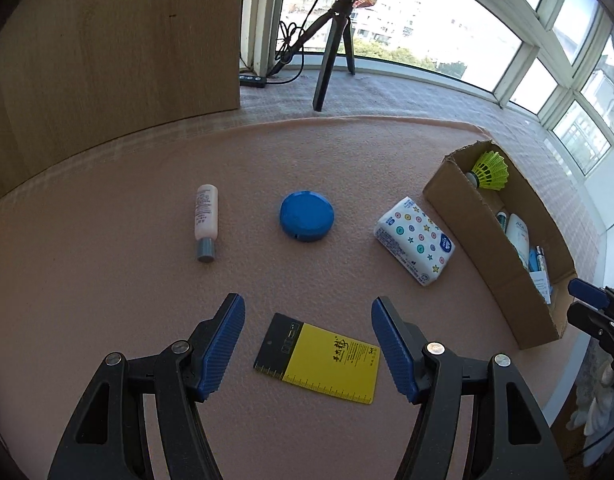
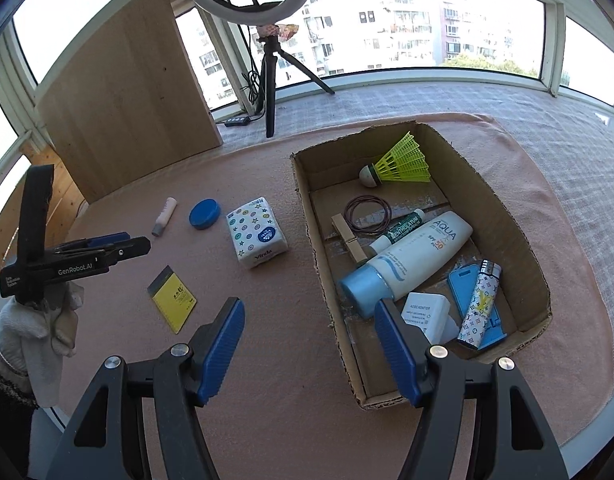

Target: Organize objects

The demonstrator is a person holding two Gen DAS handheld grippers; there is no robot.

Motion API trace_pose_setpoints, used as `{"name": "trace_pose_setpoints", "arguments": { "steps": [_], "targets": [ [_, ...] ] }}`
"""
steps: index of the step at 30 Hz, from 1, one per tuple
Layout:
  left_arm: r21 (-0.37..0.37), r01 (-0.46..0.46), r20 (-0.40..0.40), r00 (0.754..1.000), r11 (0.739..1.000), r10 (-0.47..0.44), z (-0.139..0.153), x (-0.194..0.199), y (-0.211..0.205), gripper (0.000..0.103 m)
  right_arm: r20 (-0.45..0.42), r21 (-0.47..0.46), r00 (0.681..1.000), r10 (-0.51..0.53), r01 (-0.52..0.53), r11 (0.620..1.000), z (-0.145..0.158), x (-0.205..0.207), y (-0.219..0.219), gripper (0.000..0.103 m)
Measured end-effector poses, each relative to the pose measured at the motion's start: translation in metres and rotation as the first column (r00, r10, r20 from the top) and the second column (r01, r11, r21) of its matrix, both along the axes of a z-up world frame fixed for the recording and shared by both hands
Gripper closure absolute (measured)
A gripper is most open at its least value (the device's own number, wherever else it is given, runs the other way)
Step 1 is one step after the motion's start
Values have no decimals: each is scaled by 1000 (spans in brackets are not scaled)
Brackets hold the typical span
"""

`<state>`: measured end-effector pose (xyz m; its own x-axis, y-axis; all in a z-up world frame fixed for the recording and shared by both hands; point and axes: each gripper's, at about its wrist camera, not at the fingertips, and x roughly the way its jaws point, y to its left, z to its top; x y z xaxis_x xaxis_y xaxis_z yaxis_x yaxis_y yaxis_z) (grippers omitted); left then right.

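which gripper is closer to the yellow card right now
Left. The left gripper hangs open right over the yellow card, which shows between its fingers. The right gripper is off to the side, open at the near corner of the cardboard box.

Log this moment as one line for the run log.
left gripper: open, empty, above yellow card | right gripper: open, empty, at cardboard box edge | outside box: bottle, blue tin, tissue pack

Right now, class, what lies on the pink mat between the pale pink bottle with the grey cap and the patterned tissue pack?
The round blue plastic case lies between the pale pink bottle and the patterned tissue pack, apart from both; the left wrist view shows it best.
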<state>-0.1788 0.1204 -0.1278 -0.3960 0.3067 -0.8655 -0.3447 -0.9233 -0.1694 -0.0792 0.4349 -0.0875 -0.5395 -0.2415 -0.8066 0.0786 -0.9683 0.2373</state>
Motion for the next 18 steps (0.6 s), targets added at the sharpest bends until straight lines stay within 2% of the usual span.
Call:
{"name": "trace_pose_setpoints", "arguments": {
  "steps": [8, 12, 18],
  "targets": [
    [13, -85, 41, 996, 996, 85, -17, 25, -54, 34, 44, -4, 978, 202, -202, 979, -15, -19, -70, 39],
    [9, -120, 50, 992, 993, 120, -20, 41, -80, 34, 73, 4, 952, 298, -299, 954, -26, -34, -109, 39],
    [22, -196, 44, 980, 980, 195, -14, 61, -119, 34, 123, 32, 894, 432, -438, 898, -51, -55, -164, 39]
  ]
}}
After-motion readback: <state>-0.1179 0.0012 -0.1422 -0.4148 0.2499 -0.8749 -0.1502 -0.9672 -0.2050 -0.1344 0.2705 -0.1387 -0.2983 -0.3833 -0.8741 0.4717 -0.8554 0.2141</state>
